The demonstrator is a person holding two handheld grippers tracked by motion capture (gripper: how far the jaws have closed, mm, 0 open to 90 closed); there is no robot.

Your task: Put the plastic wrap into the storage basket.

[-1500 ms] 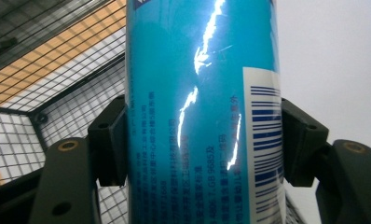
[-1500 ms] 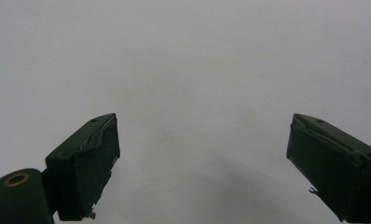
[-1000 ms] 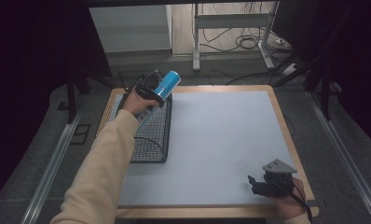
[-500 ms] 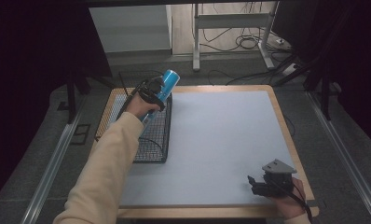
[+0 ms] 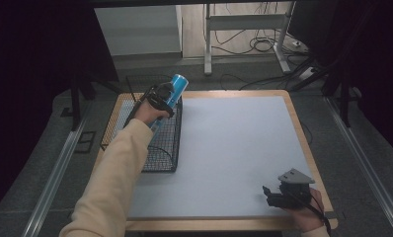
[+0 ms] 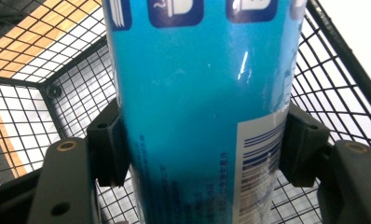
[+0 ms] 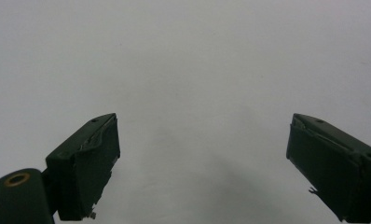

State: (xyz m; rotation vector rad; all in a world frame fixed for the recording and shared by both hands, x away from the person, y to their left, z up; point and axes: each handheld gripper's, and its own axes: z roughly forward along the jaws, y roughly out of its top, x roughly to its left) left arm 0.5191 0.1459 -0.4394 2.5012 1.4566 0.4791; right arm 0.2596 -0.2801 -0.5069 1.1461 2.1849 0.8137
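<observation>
The left gripper (image 5: 161,98) holds a blue can (image 5: 172,92) over the black wire basket (image 5: 160,148) at the left side of the tabletop (image 5: 234,148). Its jaws have just been opening a little, but the pads still press on both sides of the can (image 6: 197,112). The right gripper (image 5: 278,193) rests near the front right corner, its jaws wide apart with nothing between them.
</observation>
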